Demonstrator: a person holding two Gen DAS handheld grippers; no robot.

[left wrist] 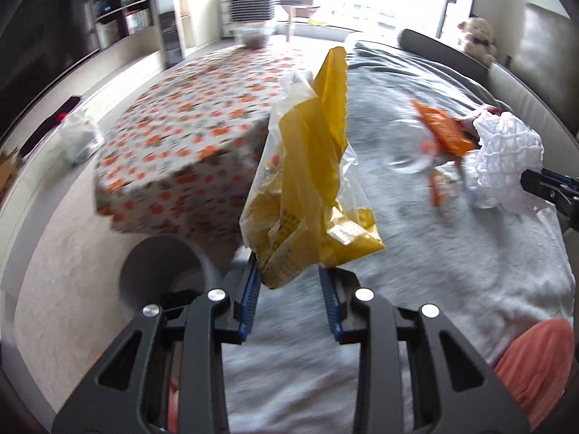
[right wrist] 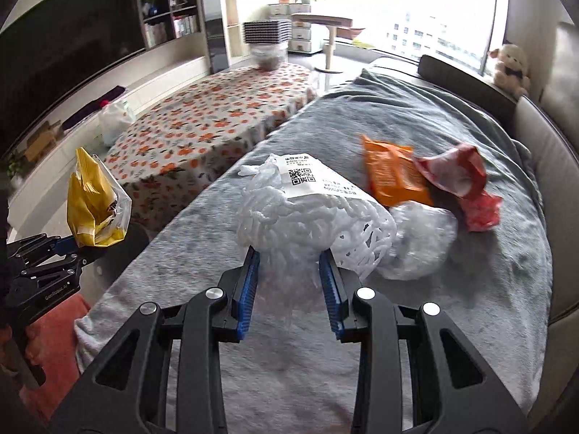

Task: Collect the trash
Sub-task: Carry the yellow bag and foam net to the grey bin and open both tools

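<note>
My left gripper (left wrist: 289,271) is shut on the lower end of a yellow and clear snack bag (left wrist: 311,188), which stands up from the jaws in the air beside the sofa. My right gripper (right wrist: 289,256) is shut on a white foam net (right wrist: 311,217) with a printed label, held just above the grey blanket (right wrist: 470,289). On the blanket lie an orange wrapper (right wrist: 391,177), a red and white wrapper (right wrist: 466,184) and a crumpled clear plastic piece (right wrist: 423,238). Each gripper also shows at the edge of the other's view: the left gripper (right wrist: 77,244) and the right gripper (left wrist: 532,184).
A grey round bin (left wrist: 159,267) stands on the floor below my left gripper, next to a table with an orange-patterned cloth (left wrist: 188,123). A white plastic bag (left wrist: 77,137) sits by the TV bench. A plush toy (right wrist: 510,65) rests on the sofa back.
</note>
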